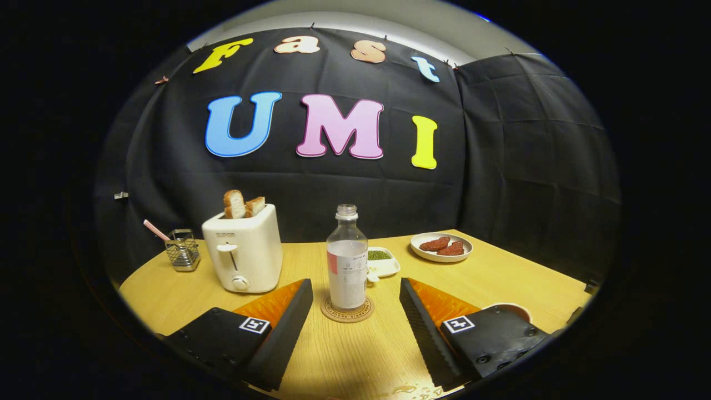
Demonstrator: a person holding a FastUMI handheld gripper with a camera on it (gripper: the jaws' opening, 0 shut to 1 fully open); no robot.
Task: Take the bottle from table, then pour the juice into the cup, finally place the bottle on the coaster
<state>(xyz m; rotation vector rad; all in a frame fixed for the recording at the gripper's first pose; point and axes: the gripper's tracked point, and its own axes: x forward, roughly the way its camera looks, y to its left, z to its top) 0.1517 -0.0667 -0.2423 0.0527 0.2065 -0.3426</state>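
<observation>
I am looking across the table, which is carrying everything within easy reach of one sweep. The toaster is standing beyond the left finger with two slices of bread sticking up out of its slots, off the line I am working on. The bottle is standing upright on the coaster, just ahead of the fingers and centred in the gap between them; its neck looks uncapped, and I cannot tell how much liquid is inside. Sitting on the coaster already, it reads to me as the task's last step done.

I am holding the hand-held gripper spread wide, both fingers well clear of the bottle, gripping nothing.

Beyond the right finger a plate is holding two reddish-brown pieces of food. Just behind the bottle a small white dish is holding something green. The cup is peeking out behind the right finger, its contents hidden from me. Left of the toaster, a wire basket is holding a pink-handled utensil. A few spilled drops are lying on the table between the fingers.
</observation>
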